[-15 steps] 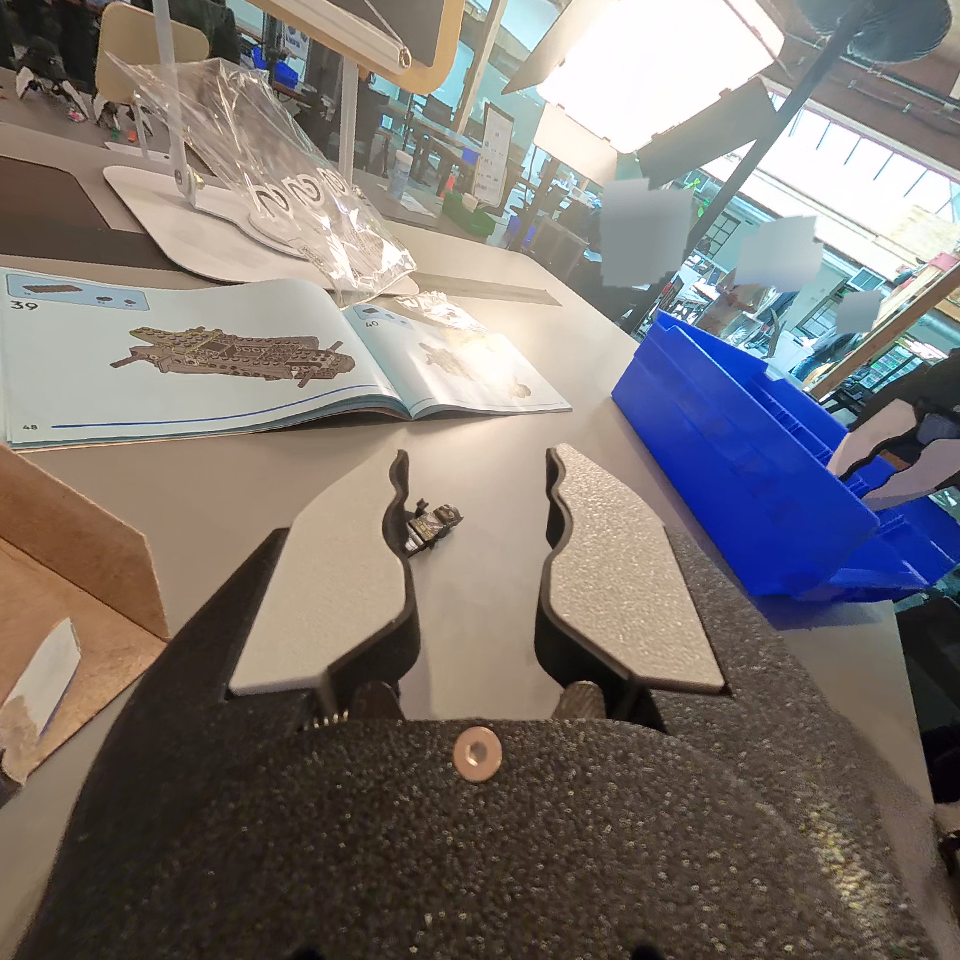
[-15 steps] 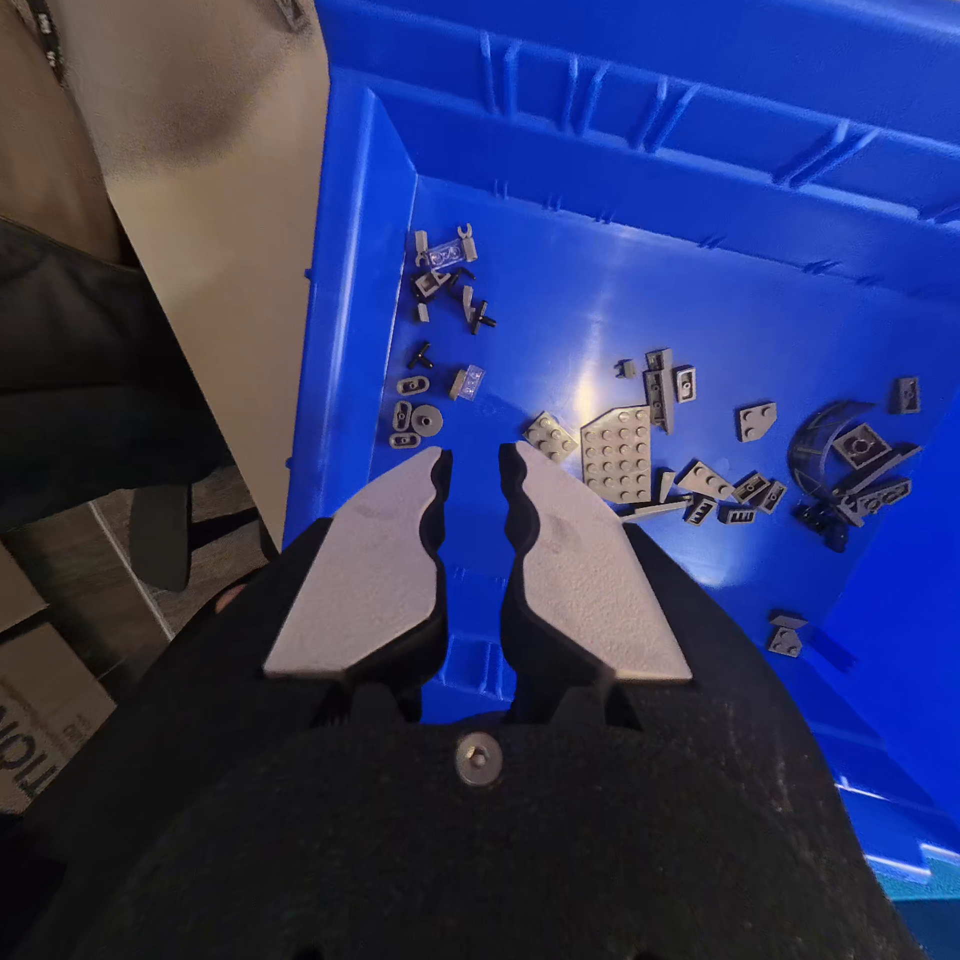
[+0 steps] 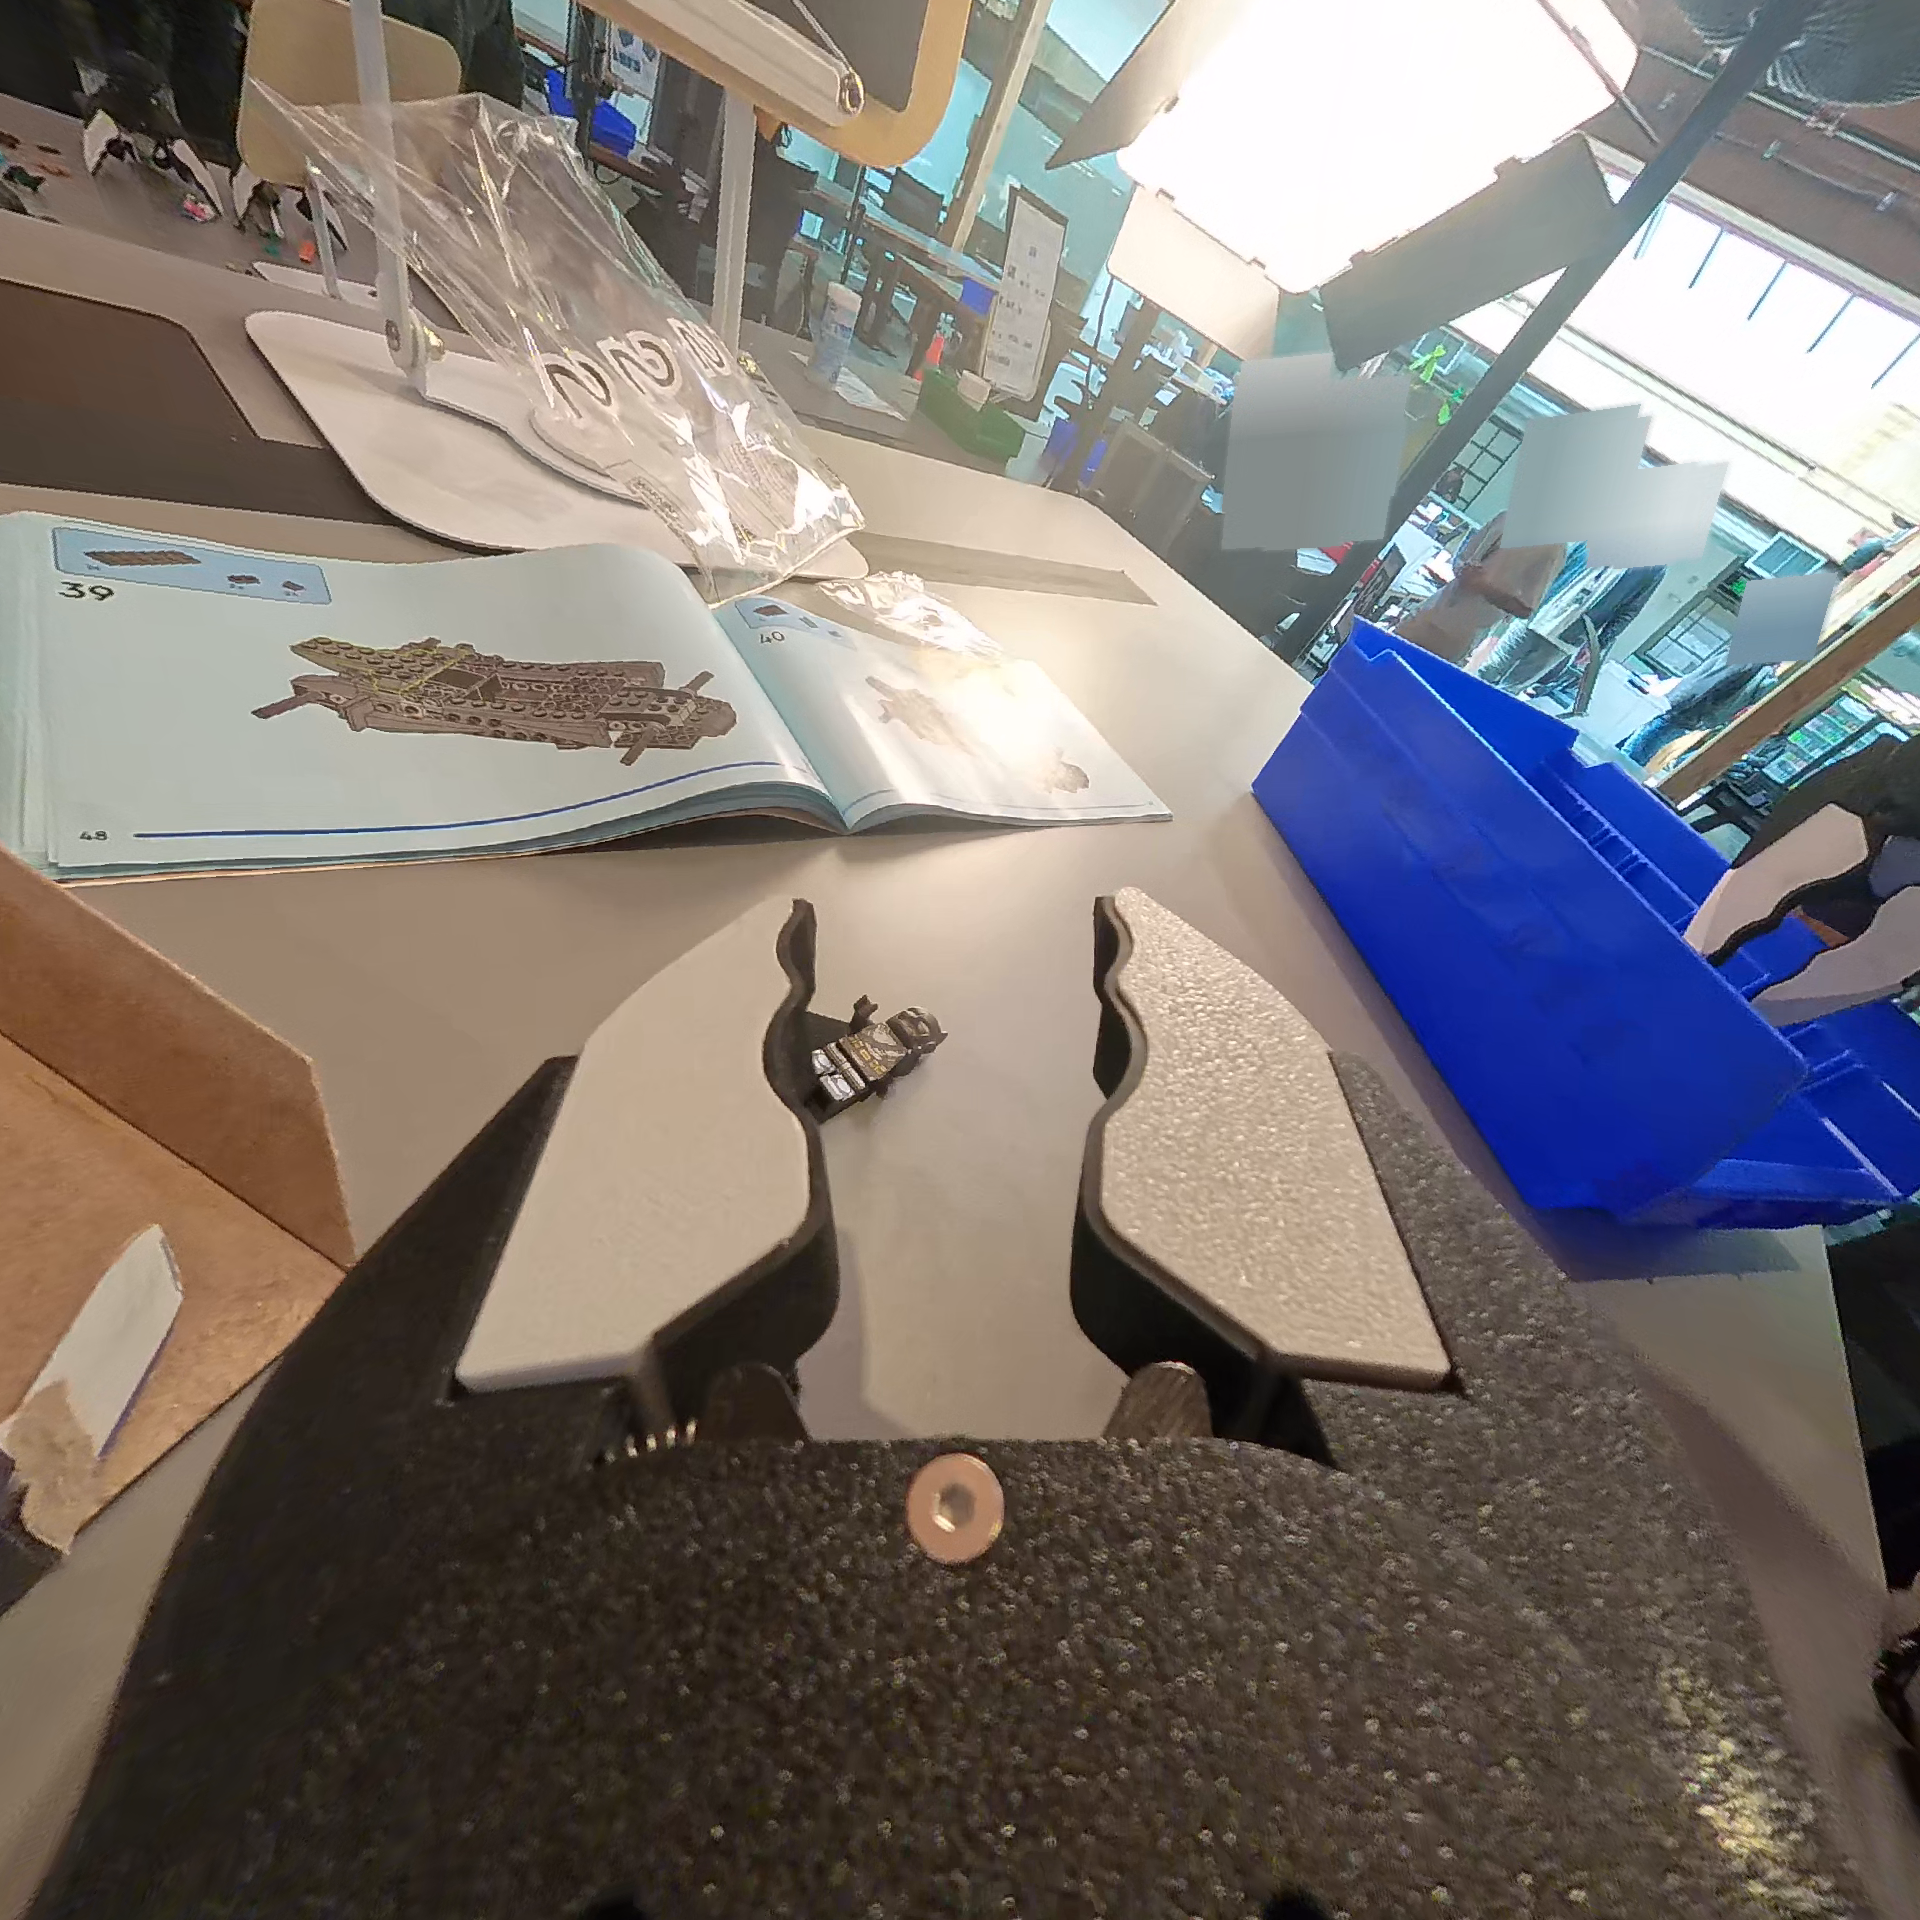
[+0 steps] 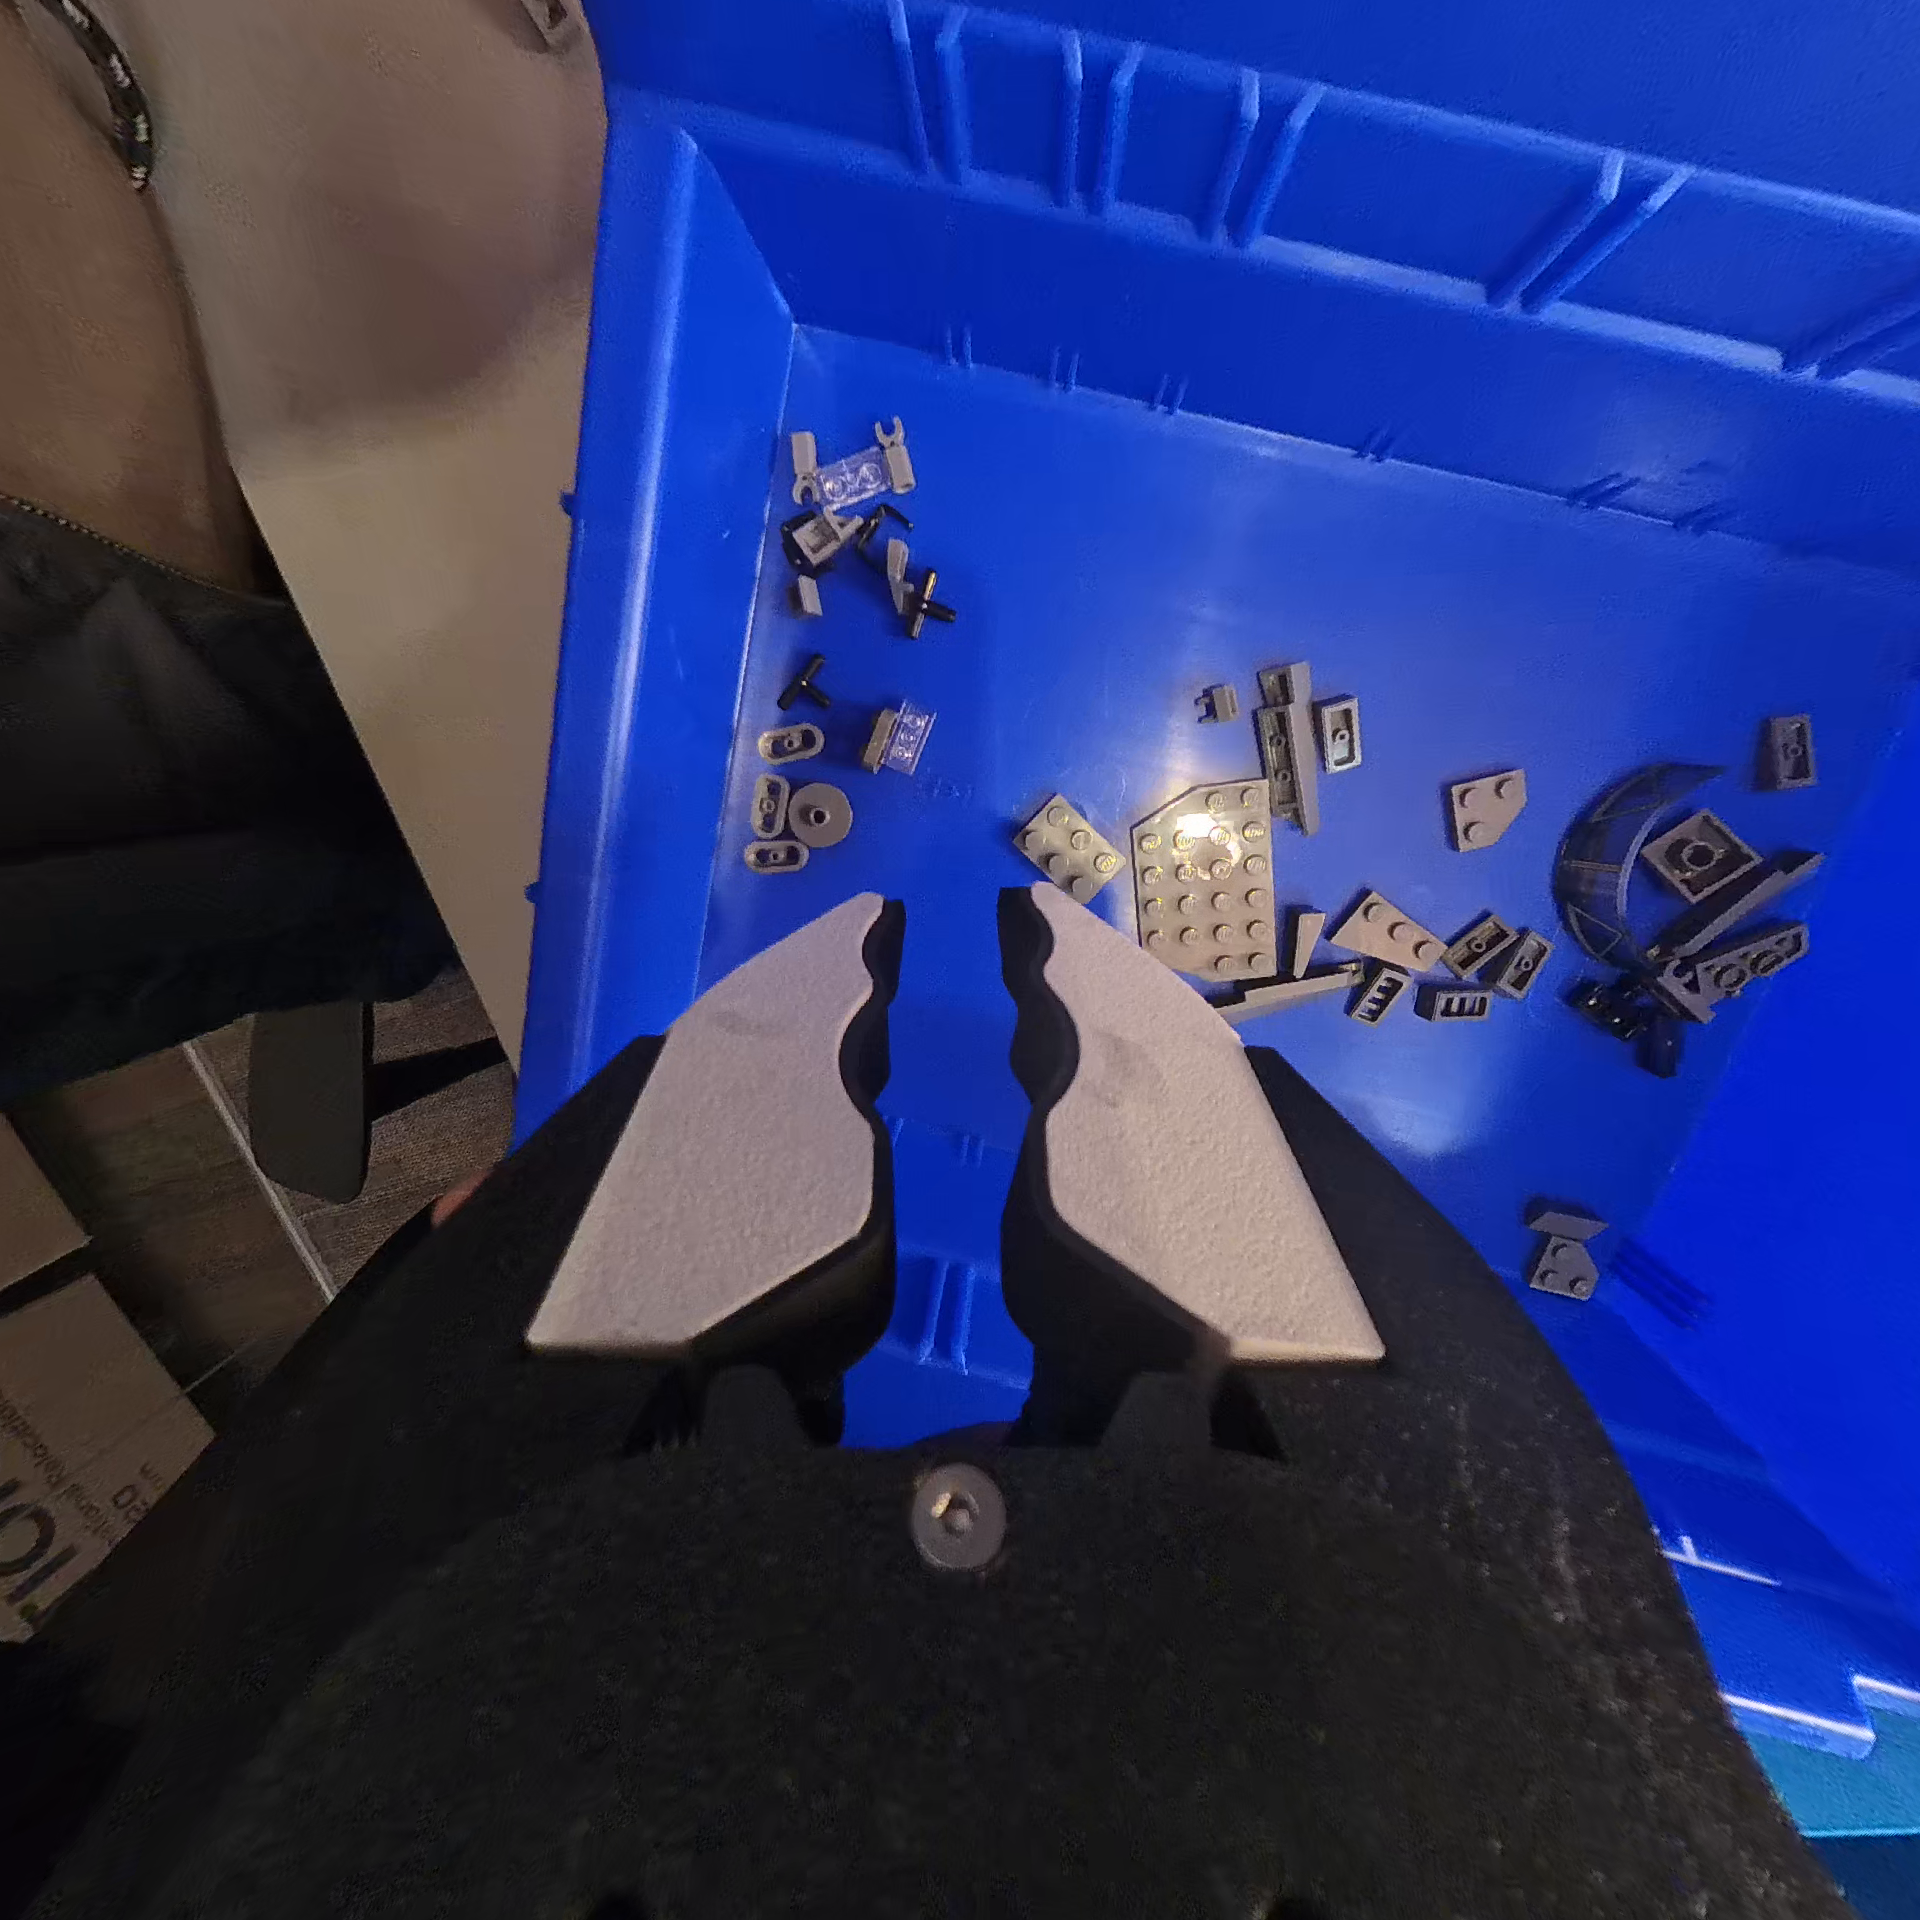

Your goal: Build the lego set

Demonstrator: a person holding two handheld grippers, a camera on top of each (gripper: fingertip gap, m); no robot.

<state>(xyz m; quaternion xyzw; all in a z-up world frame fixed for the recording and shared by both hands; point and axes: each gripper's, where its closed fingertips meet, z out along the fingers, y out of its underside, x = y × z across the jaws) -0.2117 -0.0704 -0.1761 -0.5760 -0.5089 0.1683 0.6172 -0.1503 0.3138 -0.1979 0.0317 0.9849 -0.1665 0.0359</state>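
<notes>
The left hand-held gripper [image 3: 945, 914] stands wide open, holding nothing; a dark minifigure [image 3: 878, 1055] lies on the desk [image 3: 520, 956] against its left finger. The right hand-held gripper [image 4: 951, 909], narrowly parted and empty, hovers inside the blue bin [image 4: 1351, 312] near a grey plate [image 4: 1070, 857].

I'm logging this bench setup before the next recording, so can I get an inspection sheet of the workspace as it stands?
Surface: grey table, bare between the tools.
Things: dark minifigure lying flat by the left tool's left finger; open instruction booklet; blue bin holding loose grey bricks and small black pins.
Clutter: clear plastic bag, cardboard box, white stand base.
Grippers: left tool open wide, holding nothing; right tool above the bin floor, narrow gap, nothing between its fingers.
Cables: nothing seen.
Surroundings: bright panel lamp, workshop benches behind.
</notes>
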